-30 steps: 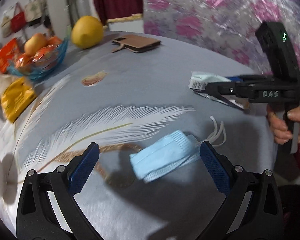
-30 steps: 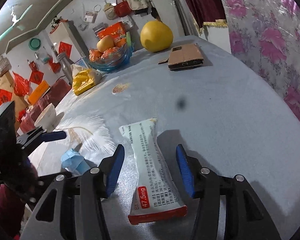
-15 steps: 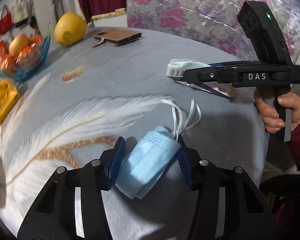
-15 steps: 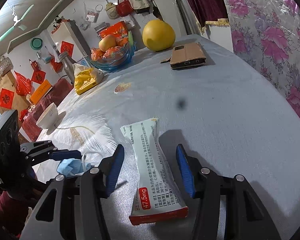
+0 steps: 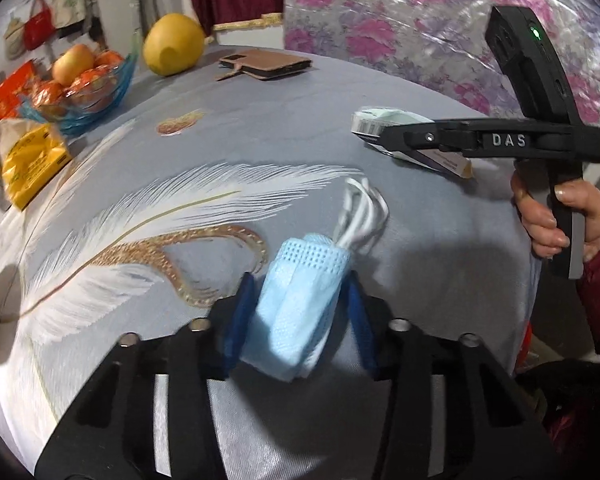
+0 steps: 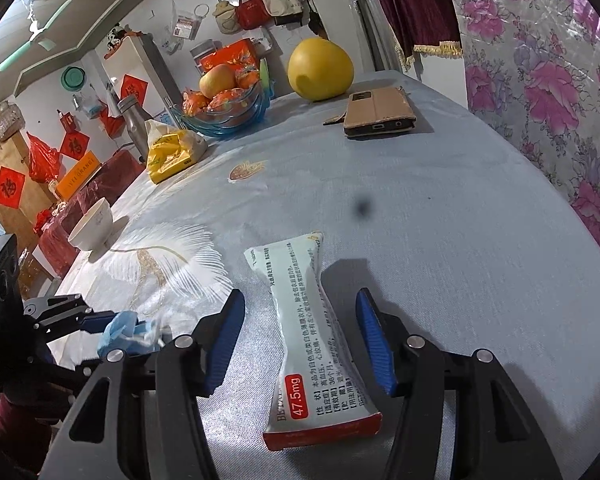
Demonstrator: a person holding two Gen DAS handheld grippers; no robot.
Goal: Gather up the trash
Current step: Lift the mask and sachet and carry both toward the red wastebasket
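I hold a two-finger tool in each hand over a round bench (image 6: 480, 208) covered in grey-blue cloth with a white feather print.

My left gripper (image 5: 300, 312) is closing its fingers on a crumpled blue face mask (image 5: 298, 300). The blue pads press both sides of the folded mask, which bulges up between them, so I judge the grip to be taking hold. Its white ear loops (image 5: 362, 210) trail loose past the fingertips toward the bench middle. The mask sits close to my edge of the bench, an easy reach.

My right gripper (image 6: 300, 336) hovers with its fingers about half open, widening slightly, on either side of a crushed white medicine box (image 6: 316, 344) with a red end. The box lies lengthwise between the pads with a gap on each side, so nothing is held there yet. It looks lined up for a squeeze across its pinched waist.

The far side of the bench is crowded: a blue glass fruit bowl (image 6: 224, 112), a large yellow pomelo (image 6: 320, 68), a brown phone case (image 6: 380, 114), a yellow packet (image 6: 170, 152) and a white bowl (image 6: 92, 224) near the left rim. All stand well apart from both pieces of trash. The cloth between them and me is bare, leaving open room to lift either piece. My two tools are near each other, so they could bump.
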